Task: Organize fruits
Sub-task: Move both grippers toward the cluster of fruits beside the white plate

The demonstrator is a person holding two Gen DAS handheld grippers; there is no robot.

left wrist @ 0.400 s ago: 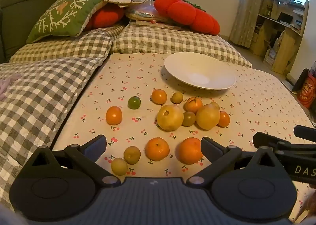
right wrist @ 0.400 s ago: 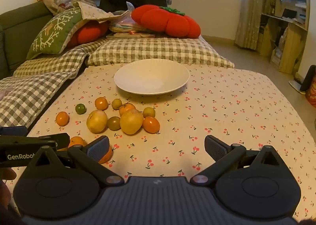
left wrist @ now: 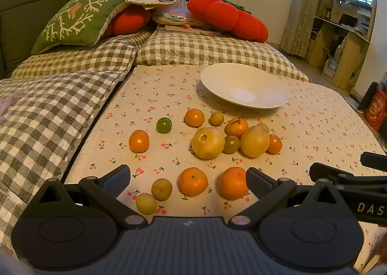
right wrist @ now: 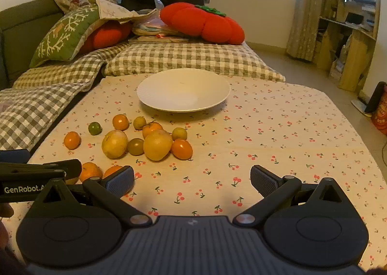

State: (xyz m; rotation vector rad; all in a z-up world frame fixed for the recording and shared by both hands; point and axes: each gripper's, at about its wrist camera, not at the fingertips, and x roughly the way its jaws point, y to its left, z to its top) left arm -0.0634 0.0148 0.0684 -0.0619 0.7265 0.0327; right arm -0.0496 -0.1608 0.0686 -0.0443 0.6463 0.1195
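Both claws hang wide apart and hold nothing. The left claw (left wrist: 188, 177) hovers low over the cherry-print cloth (left wrist: 314, 130), and between its fingers sit two oranges (left wrist: 193, 181) and two small yellowish fruits (left wrist: 161, 189). Just ahead of it lies the main cluster, with two big yellow fruits (left wrist: 208, 143) in the middle, and beyond that stands the white plate (left wrist: 244, 89), nothing on it. The right claw (right wrist: 192, 179) hovers over bare cloth, the fruit pile ahead to its left, the plate straight ahead.

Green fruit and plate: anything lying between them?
Left wrist view: one small orange fruit lies between the green fruit and the empty plate; otherwise bare cloth.
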